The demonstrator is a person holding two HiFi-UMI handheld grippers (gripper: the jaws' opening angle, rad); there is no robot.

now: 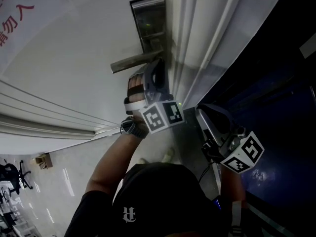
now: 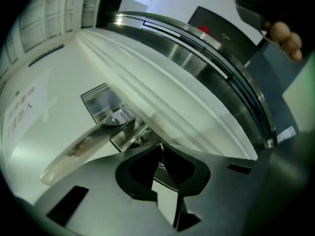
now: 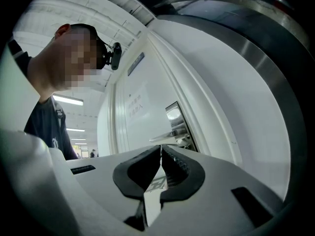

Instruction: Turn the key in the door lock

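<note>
The left gripper (image 1: 159, 68) is up against the tall brushed-steel lock plate (image 1: 148, 21) on the white panelled door (image 1: 74, 58), just under the straight silver lever handle (image 1: 133, 61). From the head view its tongs are hidden behind its own body and marker cube. In the left gripper view the tongs are pressed together at the plate's lower end and pinch a small metal key (image 2: 160, 160). Only a thin glinting sliver of the key shows at their tips, and the keyhole itself cannot be made out. The right gripper (image 1: 205, 113) hangs apart from the lock, lower and to the right, beside the door frame and a dark blue panel (image 1: 276, 83). In its own view its tongs (image 3: 161, 149) are closed on each other with nothing between them and aim toward the lock plate and handle farther off. A sheet with red printed characters (image 1: 15, 14) on the door is cut off by the picture's edge.
</note>
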